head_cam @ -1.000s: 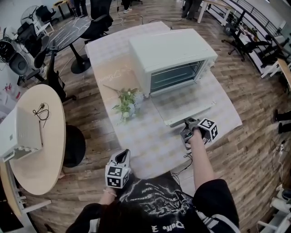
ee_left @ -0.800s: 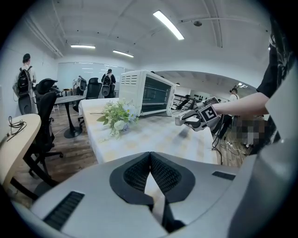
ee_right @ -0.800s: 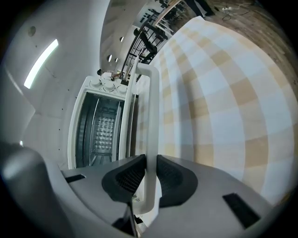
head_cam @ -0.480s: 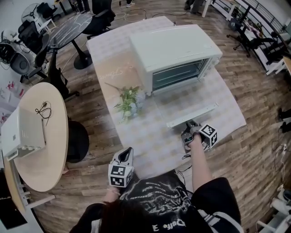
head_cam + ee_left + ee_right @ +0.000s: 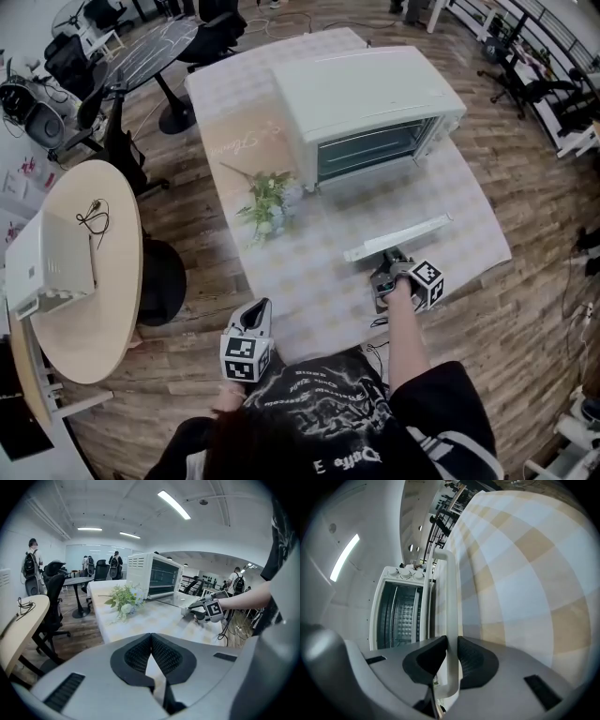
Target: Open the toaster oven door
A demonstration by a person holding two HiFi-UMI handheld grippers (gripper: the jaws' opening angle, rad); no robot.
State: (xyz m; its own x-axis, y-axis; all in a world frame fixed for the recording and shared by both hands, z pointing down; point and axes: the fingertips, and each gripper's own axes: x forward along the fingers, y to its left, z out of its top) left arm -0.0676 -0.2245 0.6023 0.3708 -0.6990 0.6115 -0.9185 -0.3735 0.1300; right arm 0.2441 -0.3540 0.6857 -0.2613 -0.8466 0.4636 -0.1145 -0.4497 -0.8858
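Observation:
A white toaster oven (image 5: 366, 94) stands on the checked table (image 5: 309, 281). Its glass door (image 5: 375, 211) hangs open and lies nearly flat toward me. My right gripper (image 5: 387, 265) is shut on the door's white bar handle (image 5: 398, 237) near its left part. In the right gripper view the handle (image 5: 451, 597) runs between the two dark pads (image 5: 474, 660), with the open oven cavity (image 5: 396, 616) beyond. My left gripper (image 5: 255, 317) hovers at the table's near edge, shut with nothing in it; its pads (image 5: 136, 656) meet.
A bunch of artificial flowers (image 5: 267, 202) lies on the table left of the oven door. A round wooden table (image 5: 89, 272) with a white device stands at the left, with office chairs (image 5: 112, 141) behind. People stand far back in the left gripper view.
The head view has shifted slightly. The door stays down and my right gripper keeps its hold on the handle; the left gripper has barely moved.

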